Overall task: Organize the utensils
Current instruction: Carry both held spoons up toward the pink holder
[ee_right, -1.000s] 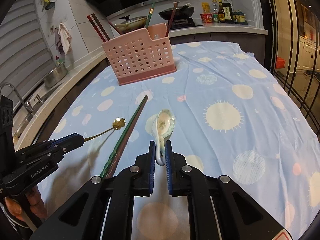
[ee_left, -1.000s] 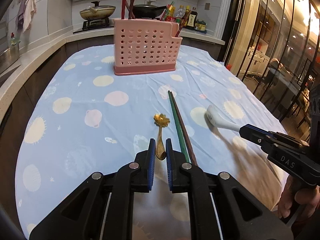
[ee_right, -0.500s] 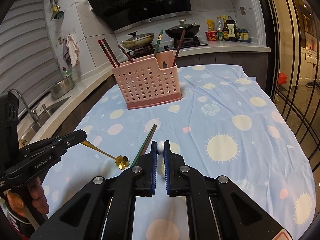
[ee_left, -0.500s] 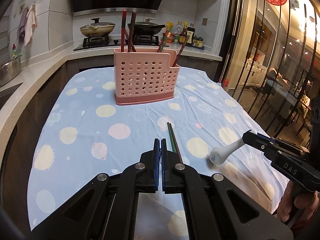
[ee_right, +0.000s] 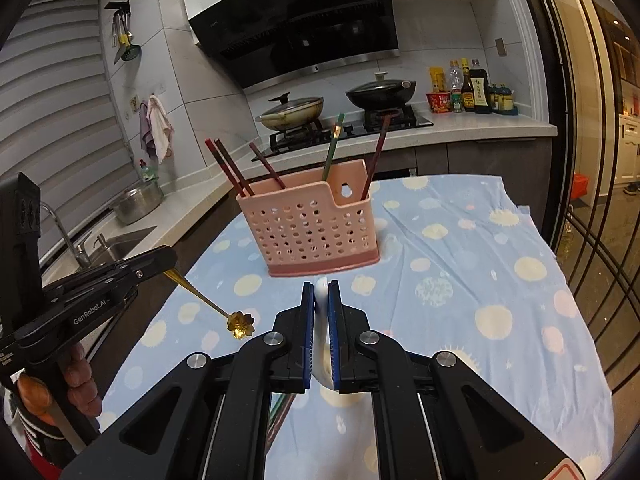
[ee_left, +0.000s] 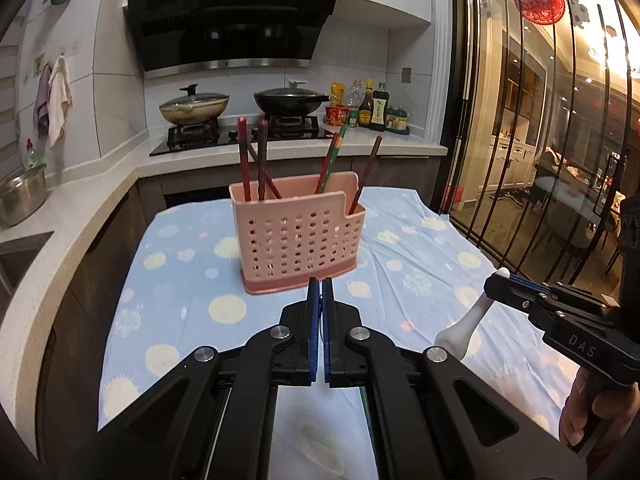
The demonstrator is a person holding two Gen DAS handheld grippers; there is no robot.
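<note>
Both spoons had left the cloth since the earlier frames and now hung in the air, each carried by its handle.

From the left wrist view, our left gripper [ee_left: 321,292] sat at lower centre with its blue pads nearly touching; the gold spoon it carried was hidden below the pads, so from here alone we could not see the hold. The pink utensil basket [ee_left: 298,240] stood just above the fingertips in the frame, on the spotted blue cloth [ee_left: 168,264] over the counter, with chopsticks [ee_left: 256,160] already leaning in it. At right, our right gripper [ee_left: 496,280] was clamped on the white ceramic spoon [ee_left: 464,328], whose bowl drooped toward the lower centre.

From the right wrist view, that right gripper [ee_right: 321,300] held the white ceramic spoon [ee_right: 322,344] narrowly between its pads. At left, the left gripper [ee_right: 168,260] pinched the very end of the gold spoon [ee_right: 224,312], its flower-shaped bowl hanging low over the cloth.

We judged the risks thus: the thin gold handle, held only at its tip, could swivel or slip; the smooth ceramic handle could slide out; either dangling bowl could catch the basket's rim [ee_right: 280,192] or knock the chopsticks [ee_right: 230,168], and two grippers arriving together might collide over the basket.
</note>
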